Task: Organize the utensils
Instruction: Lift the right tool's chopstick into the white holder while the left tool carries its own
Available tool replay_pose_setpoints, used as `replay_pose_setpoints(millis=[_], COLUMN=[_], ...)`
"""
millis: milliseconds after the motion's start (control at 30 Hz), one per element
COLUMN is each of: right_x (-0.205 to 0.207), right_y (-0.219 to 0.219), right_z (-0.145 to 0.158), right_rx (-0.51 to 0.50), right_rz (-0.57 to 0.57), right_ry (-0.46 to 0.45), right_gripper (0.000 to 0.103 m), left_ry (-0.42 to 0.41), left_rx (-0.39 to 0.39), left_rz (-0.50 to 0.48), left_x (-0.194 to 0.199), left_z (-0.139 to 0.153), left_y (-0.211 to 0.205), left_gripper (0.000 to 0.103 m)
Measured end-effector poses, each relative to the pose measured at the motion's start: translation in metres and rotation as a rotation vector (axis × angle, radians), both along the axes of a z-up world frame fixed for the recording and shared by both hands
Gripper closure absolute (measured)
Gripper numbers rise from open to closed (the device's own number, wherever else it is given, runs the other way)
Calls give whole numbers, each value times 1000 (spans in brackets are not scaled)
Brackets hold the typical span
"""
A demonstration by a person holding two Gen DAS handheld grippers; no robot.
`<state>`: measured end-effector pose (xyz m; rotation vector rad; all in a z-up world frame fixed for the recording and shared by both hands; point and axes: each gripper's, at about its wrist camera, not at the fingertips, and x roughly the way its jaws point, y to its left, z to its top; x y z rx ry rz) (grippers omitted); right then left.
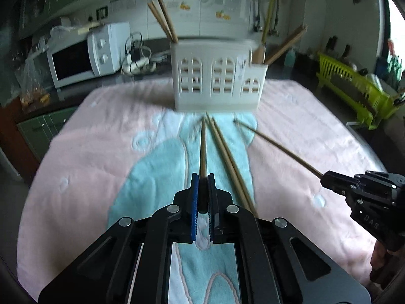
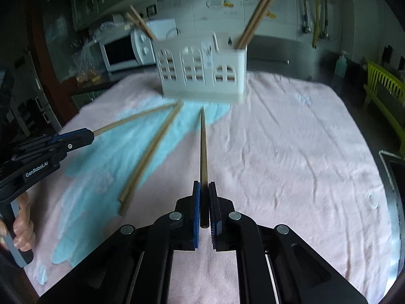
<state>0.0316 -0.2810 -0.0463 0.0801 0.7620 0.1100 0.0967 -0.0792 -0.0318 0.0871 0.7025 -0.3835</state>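
1. Chopsticks are the story: each claw has one pinched tight, both pointing ahead at the white holder [image 1: 217, 76] standing at the far end of the towel [image 1: 101, 152].

2. Left gripper [image 1: 203, 177]: jaws narrowed right down onto the thick end of its chopstick [image 1: 203, 147], the shaft running straight out ahead between the blue pads, tip near the holder's foot.

3. Right gripper [image 2: 204, 185]: same picture, clamped on its own chopstick [image 2: 203, 139], which lines up dead ahead toward the holder's front wall.

4. Gripping at the butt end looks deliberate: it leaves the whole length free to lead into a compartment from above.

5. Lying between the two claws, just right of the left one, is a loose pair of chopsticks [image 1: 227, 157] flat on the towel, not yet collected.

6. Ahead and above both claws, the holder already carries sticks: a leaning pair in the left-end compartment [image 1: 164, 17] and another in the low right-end compartment [image 2: 255, 17]. They splay outward because the slots are roomy.

7. Both held tips sit low, below the holder's rim, so I'd judge each needs lifting and tilting upright before it can drop in.

8. Risk: a thin stick held at one end may swivel in the pads.

9. Both views are smeared, so exact tip contact with the towel I can't call.
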Motion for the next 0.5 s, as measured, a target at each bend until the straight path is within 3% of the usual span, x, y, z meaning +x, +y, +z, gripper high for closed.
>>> replay_pose_setpoints(millis=[200, 500], right_x=[-3, 18], right_y=[0, 7], right_z=[34, 58], right_rx=[28, 47], right_rz=[11, 23], right_ry=[-113, -214], right_gripper=[97, 97], left_ry=[-67, -49], left_rx=[-47, -105], left_rz=[0, 21], left_x=[3, 26], left_z=[27, 37], left_y=[5, 13], left_gripper=[98, 98])
